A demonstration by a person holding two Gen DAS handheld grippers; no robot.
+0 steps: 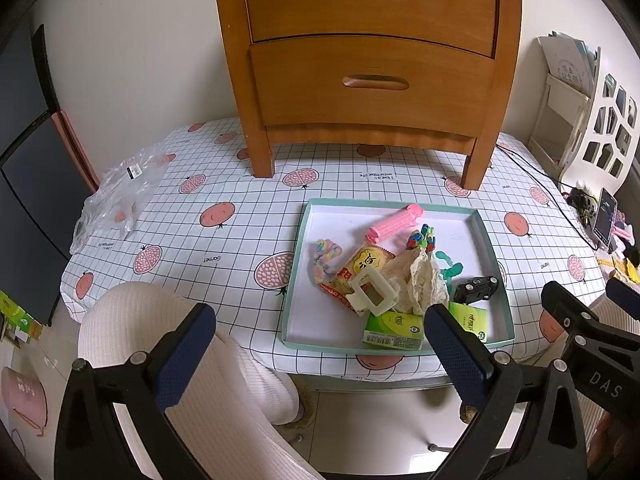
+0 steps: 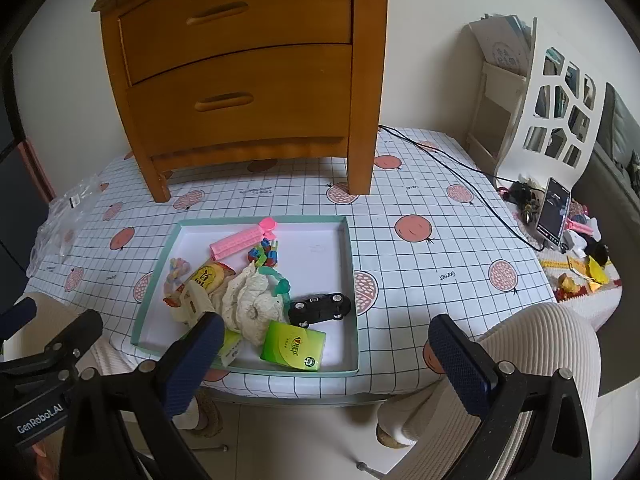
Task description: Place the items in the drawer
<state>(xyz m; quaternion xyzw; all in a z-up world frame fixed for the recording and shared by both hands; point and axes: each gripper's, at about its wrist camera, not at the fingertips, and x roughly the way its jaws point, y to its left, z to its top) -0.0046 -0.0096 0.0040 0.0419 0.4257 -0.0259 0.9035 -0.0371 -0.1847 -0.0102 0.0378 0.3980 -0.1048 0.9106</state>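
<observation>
A wooden two-drawer nightstand (image 1: 372, 60) (image 2: 240, 68) stands at the back of the table, both drawers closed. In front of it a shallow teal-rimmed tray (image 1: 486, 236) (image 2: 347, 264) holds a pink hair roller (image 1: 394, 222) (image 2: 240, 241), a black toy car (image 1: 477, 289) (image 2: 319, 308), green tissue packs (image 1: 394, 330) (image 2: 294, 346), a cream lace cloth (image 1: 420, 280) (image 2: 250, 300), a snack packet (image 1: 366, 264) and a white clip (image 1: 372, 292). My left gripper (image 1: 320, 354) and right gripper (image 2: 326, 364) hover open before the table's near edge, with nothing between their fingers.
A crumpled clear plastic bag (image 1: 120, 196) lies at the table's left edge. A black cable (image 2: 452, 160) runs to a phone (image 2: 554, 212) amid clutter on the right. A white cut-out chair back (image 2: 556, 108) stands right. The person's knees in ribbed white cloth (image 1: 144, 320) (image 2: 552, 344) sit below the table.
</observation>
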